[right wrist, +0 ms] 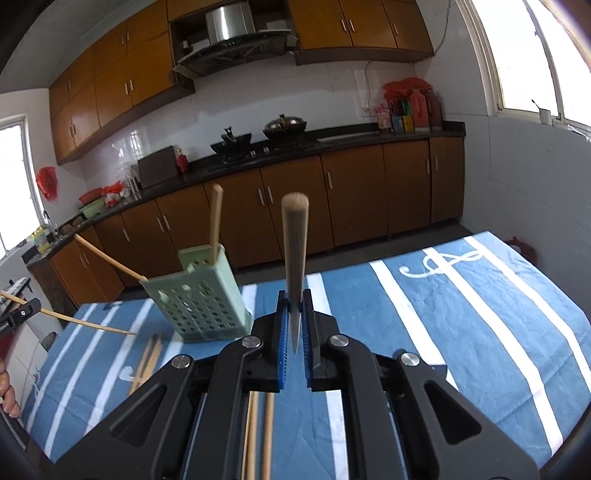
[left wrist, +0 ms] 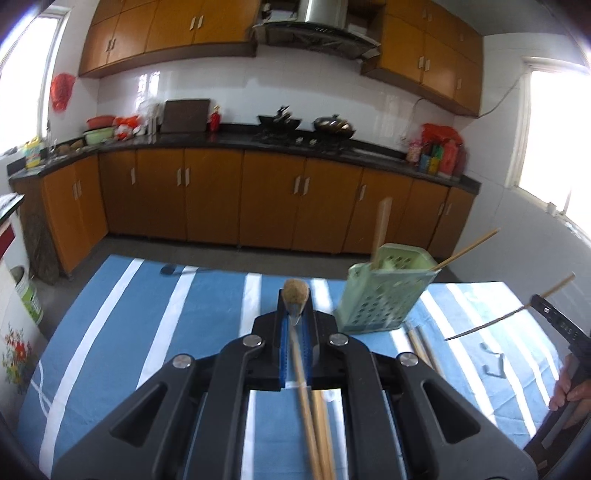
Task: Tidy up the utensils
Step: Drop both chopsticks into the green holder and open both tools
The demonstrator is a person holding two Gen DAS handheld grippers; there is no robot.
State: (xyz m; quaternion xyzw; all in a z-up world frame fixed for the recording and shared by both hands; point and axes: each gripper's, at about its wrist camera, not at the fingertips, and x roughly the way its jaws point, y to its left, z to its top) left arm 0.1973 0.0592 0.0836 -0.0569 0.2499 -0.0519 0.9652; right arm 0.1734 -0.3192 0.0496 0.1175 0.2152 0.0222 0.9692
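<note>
Range hood (left wrist: 317, 22) above black countertop (left wrist: 229, 142), two woks (left wrist: 334, 125) on it, orange cabinets (left wrist: 214, 199) beneath, red bags (left wrist: 441, 134) at its right end.

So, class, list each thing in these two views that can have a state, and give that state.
Left gripper: jaws shut on the left chopstick.
Right gripper: jaws shut on the right chopstick.
Green holder: standing on the striped cloth, with a flat wooden stick and a leaning chopstick in it.
Loose chopsticks: lying flat on the cloth beside the holder.
</note>
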